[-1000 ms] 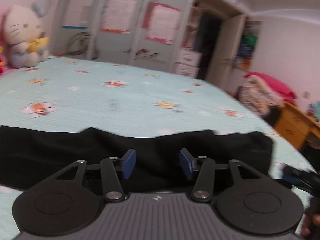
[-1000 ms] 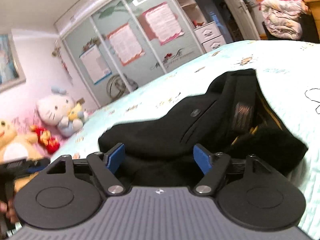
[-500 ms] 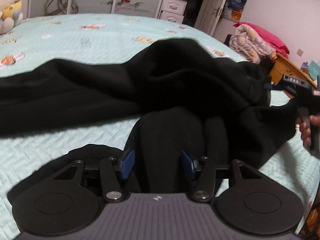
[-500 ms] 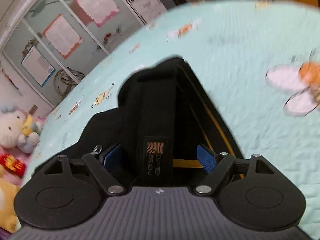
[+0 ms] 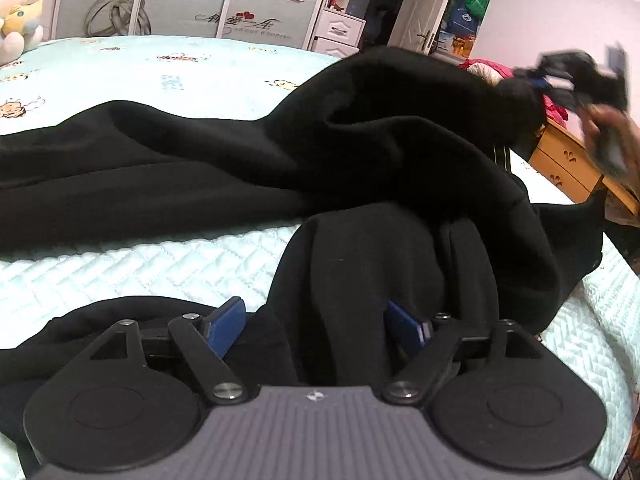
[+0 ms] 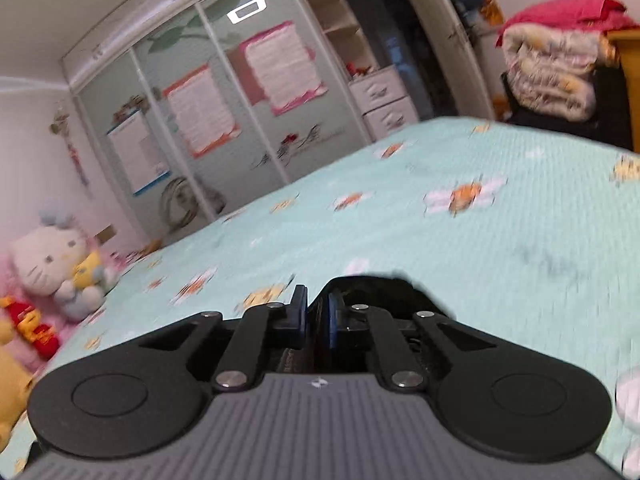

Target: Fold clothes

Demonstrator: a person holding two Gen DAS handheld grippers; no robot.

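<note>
Lifted now, black garment (image 6: 372,292) sits pinched between the closing right fingers (image 6: 299,312).

Garment (image 5: 360,168) on bed (image 5: 140,256), wardrobe (image 6: 208,120) behind.
Plush toys (image 6: 60,264) at bed's far left; folded quilts (image 6: 552,80) and wooden cabinet (image 5: 568,160) right.

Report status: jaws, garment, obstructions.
Left gripper jaws opening, cloth between them. Right gripper closing on garment edge, lifting it. Nothing in the way.

Matt black cloth garment (image 5: 360,152) lies on a quilted, stitched cotton-like bedspread (image 5: 168,256) beside a glossy-fronted wardrobe (image 6: 208,120).
</note>
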